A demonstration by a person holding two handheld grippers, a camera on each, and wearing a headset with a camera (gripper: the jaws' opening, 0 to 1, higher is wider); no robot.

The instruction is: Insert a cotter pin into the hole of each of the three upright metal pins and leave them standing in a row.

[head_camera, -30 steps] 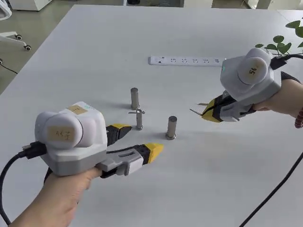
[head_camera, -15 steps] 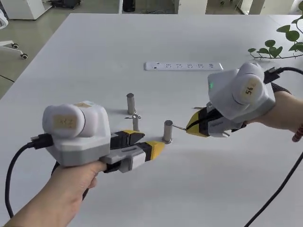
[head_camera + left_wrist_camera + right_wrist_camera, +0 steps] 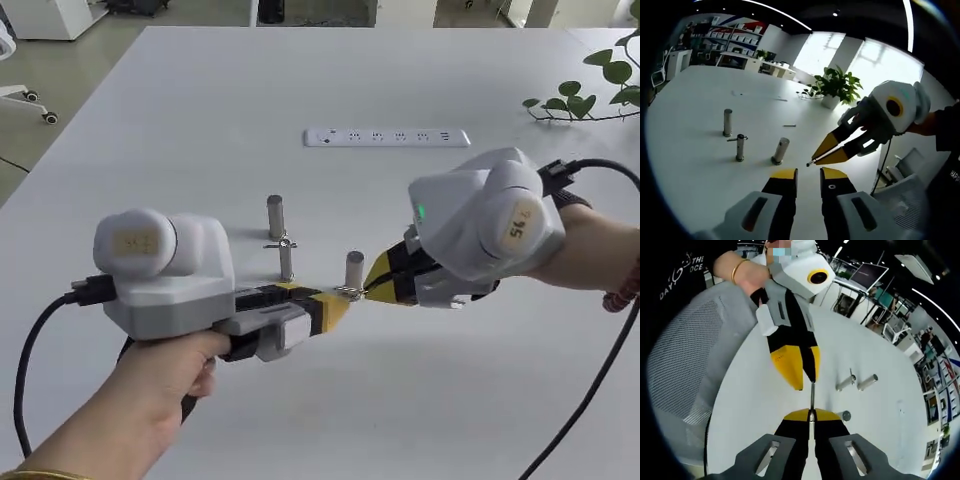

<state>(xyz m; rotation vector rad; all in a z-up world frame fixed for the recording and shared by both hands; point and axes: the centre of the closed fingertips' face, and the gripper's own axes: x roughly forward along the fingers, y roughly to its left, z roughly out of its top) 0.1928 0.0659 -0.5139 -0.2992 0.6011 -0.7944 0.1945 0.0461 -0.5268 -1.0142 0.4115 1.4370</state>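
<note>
Three upright metal pins stand on the white table: the far pin (image 3: 275, 215), the middle pin (image 3: 286, 260) with a cotter pin (image 3: 280, 243) through it, and the near pin (image 3: 353, 270). My right gripper (image 3: 375, 287) is shut on a second cotter pin (image 3: 811, 395), whose free end points at the left gripper's yellow fingertips (image 3: 790, 367). That cotter pin (image 3: 812, 161) hangs low beside the near pin (image 3: 780, 151). My left gripper (image 3: 808, 176) is open with a narrow gap and holds nothing. It sits just in front of the near pin.
A white power strip (image 3: 386, 137) lies at the back of the table (image 3: 180, 120). A green plant (image 3: 600, 85) stands at the far right edge. A loose cotter pin (image 3: 789, 125) lies farther back. Cables trail from both grippers.
Both grippers have closed in on the near pin. The right one carried its cotter pin leftward and down to it. The left gripper's jaws have narrowed.
</note>
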